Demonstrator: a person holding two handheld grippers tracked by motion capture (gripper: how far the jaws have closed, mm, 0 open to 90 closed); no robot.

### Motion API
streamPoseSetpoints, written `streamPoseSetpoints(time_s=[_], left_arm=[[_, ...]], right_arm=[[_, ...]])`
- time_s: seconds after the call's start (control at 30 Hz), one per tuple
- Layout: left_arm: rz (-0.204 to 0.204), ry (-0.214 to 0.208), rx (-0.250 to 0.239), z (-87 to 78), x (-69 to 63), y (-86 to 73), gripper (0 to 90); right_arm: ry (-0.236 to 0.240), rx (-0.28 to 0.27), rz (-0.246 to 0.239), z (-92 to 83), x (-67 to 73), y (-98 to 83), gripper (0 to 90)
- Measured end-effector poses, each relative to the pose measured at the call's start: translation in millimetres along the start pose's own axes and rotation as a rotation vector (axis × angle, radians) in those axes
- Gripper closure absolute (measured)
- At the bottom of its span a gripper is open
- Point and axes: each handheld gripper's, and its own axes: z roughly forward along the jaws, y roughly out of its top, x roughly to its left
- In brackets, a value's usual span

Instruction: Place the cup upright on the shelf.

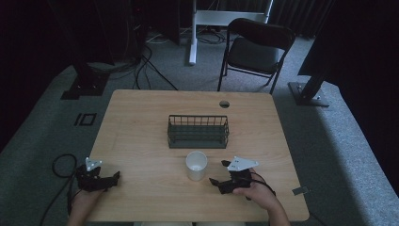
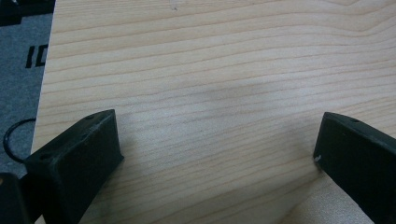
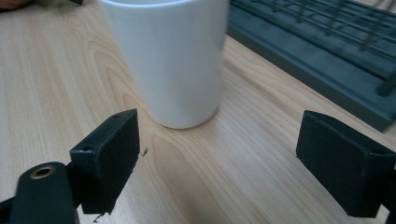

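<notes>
A white cup (image 1: 196, 165) stands upright on the wooden table (image 1: 141, 136), just in front of a dark wire basket (image 1: 198, 131). My right gripper (image 1: 216, 173) is open at the cup's right, low over the table, its jaws pointing left toward it. In the right gripper view the cup (image 3: 173, 56) stands a short way ahead of the spread jaws, apart from them, with the basket (image 3: 322, 51) at the upper right. My left gripper (image 1: 116, 178) sits near the table's front left corner, open, with bare wood (image 2: 210, 93) between its jaws.
A round cable hole (image 1: 224, 104) is in the table's back edge. A black folding chair (image 1: 254, 49) stands behind the table. Cables lie on the grey carpet (image 1: 61, 165) at the left. Bare wood spans the table's left and right sides.
</notes>
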Motion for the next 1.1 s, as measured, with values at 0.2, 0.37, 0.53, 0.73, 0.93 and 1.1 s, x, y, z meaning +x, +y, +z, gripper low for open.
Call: streamPoseSetpoints(time_s=[0.2,0.37,0.53,0.73,0.93,1.1], left_arm=[[0.000,0.000,0.000,0.0,0.0,0.0,0.7],[0.000,0.000,0.000,0.0,0.0,0.0,0.8],[0.000,0.000,0.000,0.0,0.0,0.0,0.8],[0.000,0.000,0.000,0.0,0.0,0.0,0.8],[0.000,0.000,0.000,0.0,0.0,0.0,0.8],[0.000,0.000,0.000,0.0,0.0,0.0,0.8]], right_arm=[[0.024,-0.013,-0.017,9.1,6.1,6.4,13.3],[0.031,-0.019,-0.021,14.3,8.5,9.4,13.3],[0.046,-0.045,-0.021,20.4,11.6,14.9,13.3],[0.060,-0.065,-0.033,25.2,14.4,21.0,13.3],[0.065,-0.076,-0.039,29.8,16.2,26.0,13.3],[0.060,-0.101,-0.045,34.0,17.1,30.6,13.3]])
